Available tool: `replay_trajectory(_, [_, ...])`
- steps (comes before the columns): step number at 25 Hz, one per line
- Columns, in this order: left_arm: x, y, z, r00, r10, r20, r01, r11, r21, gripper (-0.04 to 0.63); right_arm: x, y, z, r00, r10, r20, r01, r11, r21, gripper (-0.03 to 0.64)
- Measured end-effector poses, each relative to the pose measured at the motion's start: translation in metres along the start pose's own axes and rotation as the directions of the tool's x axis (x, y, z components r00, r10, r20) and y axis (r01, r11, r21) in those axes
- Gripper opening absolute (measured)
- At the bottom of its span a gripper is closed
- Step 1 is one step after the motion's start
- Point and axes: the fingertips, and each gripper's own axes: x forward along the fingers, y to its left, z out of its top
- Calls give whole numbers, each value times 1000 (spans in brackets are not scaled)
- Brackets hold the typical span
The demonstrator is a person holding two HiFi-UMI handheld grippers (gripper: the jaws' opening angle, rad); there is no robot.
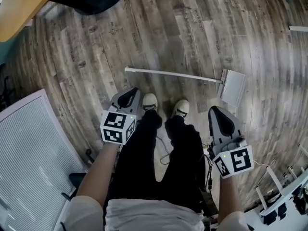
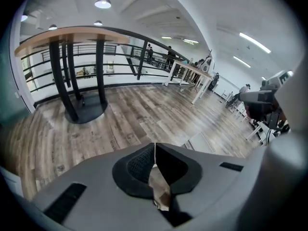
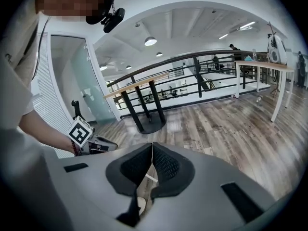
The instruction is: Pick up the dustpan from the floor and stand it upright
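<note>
dustpan flat on floor (open all round) | left tongs, right tongs pressed together

The dustpan is white with a finely ribbed pan, lying on a floor of grey-brown wood-grain planks. Near it, the right gripper and left gripper are grey with black pads and black-and-white marker cubes. Beside the dustpan's handle are white shoes and black trousers.

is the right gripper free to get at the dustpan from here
Probably yes: the dustpan lies on the floor just ahead of the right gripper with nothing between them, but its jaws are shut.
</note>
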Motion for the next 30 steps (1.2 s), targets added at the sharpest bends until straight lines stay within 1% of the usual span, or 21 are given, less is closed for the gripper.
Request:
replay_trajectory(5, [43, 30, -37, 999, 37, -13, -37, 999, -4, 29, 35, -19, -22, 1000, 3, 15, -2, 1000, -16, 26])
replay_trajectory(10, [89, 62, -76, 997, 75, -37, -75, 997, -7, 29, 69, -30, -51, 999, 32, -8, -32, 999, -25, 26])
replay_trajectory(12, [112, 76, -96, 994, 84, -64, -83, 996, 19, 31, 79, -33, -62, 999, 38, -11, -39, 999, -28, 26])
replay_trajectory(16, [157, 96, -140, 985, 90, -148, -74, 991, 115, 31, 98, -42, -83, 999, 51, -8, -52, 997, -60, 26])
replay_trajectory(18, [171, 106, -161, 977, 98, -189, -66, 983, 169, 32, 104, -46, -92, 999, 53, -5, -54, 996, -69, 26])
replay_trajectory(20, [183, 117, -179, 967, 103, -233, -41, 966, 256, 77, 107, -50, -96, 999, 52, 7, -52, 996, -69, 26])
replay_trajectory(22, [194, 127, -194, 957, 95, -275, 6, 938, 346, 106, 111, -53, -98, 998, 54, 24, -52, 996, -70, 26])
replay_trajectory(24, [203, 142, -206, 946, 97, -309, 43, 908, 418, 132, 115, -55, -101, 997, 60, 39, -57, 995, -80, 26])
replay_trajectory(27, [218, 169, -218, 929, 110, -352, 82, 869, 489, 164, 123, -59, -103, 995, 74, 61, -68, 993, -97, 26])
replay_trajectory(30, [235, 190, -228, 909, 92, -407, 156, 829, 537, 196, 132, -63, -106, 993, 88, 79, -79, 991, -110, 26])
